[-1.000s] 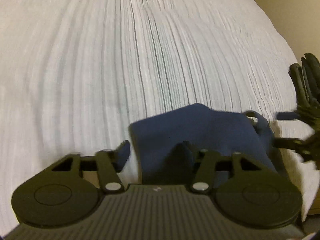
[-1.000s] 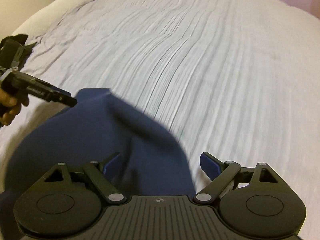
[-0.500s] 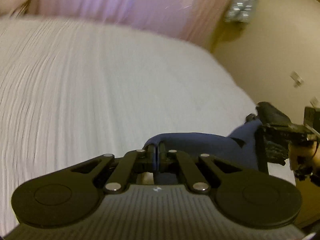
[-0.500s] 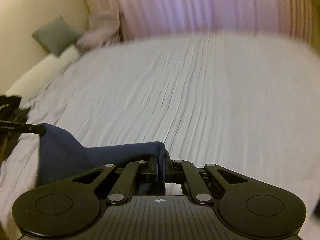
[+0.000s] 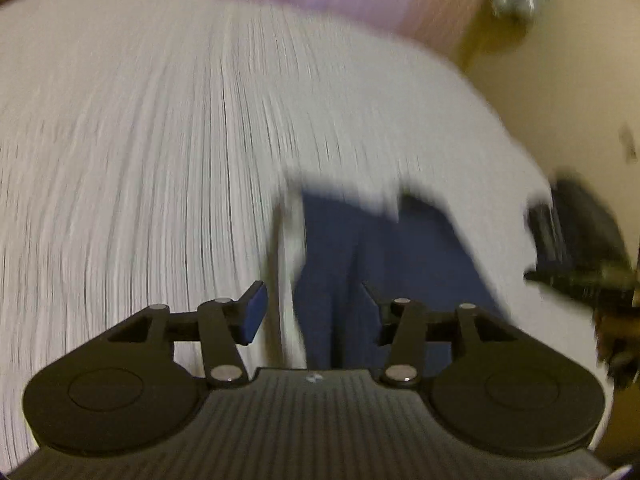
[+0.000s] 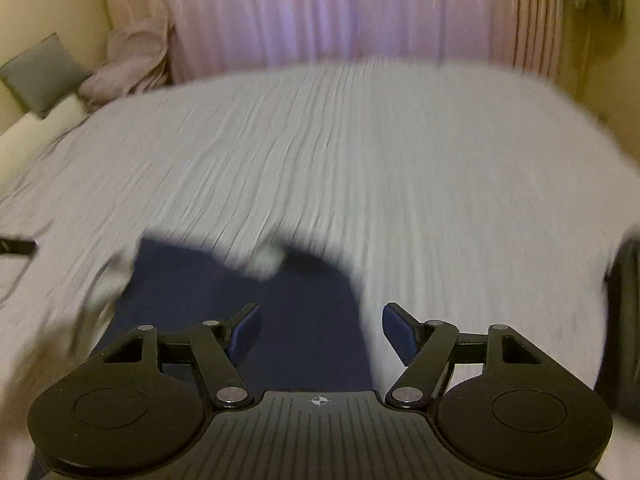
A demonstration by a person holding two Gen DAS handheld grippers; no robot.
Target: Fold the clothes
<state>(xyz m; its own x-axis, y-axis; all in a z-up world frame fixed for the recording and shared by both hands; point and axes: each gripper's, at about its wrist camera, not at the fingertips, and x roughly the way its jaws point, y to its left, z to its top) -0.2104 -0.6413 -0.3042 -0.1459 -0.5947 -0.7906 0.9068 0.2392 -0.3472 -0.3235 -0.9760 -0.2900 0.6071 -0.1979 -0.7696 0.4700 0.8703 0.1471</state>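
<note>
A navy blue garment lies on the white ribbed bedspread, blurred by motion. My left gripper is open just above its near left part, holding nothing. In the right wrist view the same garment lies below my right gripper, which is open and empty over its right edge. The right gripper also shows at the right edge of the left wrist view. The tip of the left gripper shows at the left edge of the right wrist view.
Pink curtains hang behind the bed. A grey cushion and a pale bundle of fabric lie at the bed's far left corner. A beige wall is to the right of the bed.
Half a second ago both grippers were shut on the navy garment and held it up. Now both are open and the garment lies on the bed.
</note>
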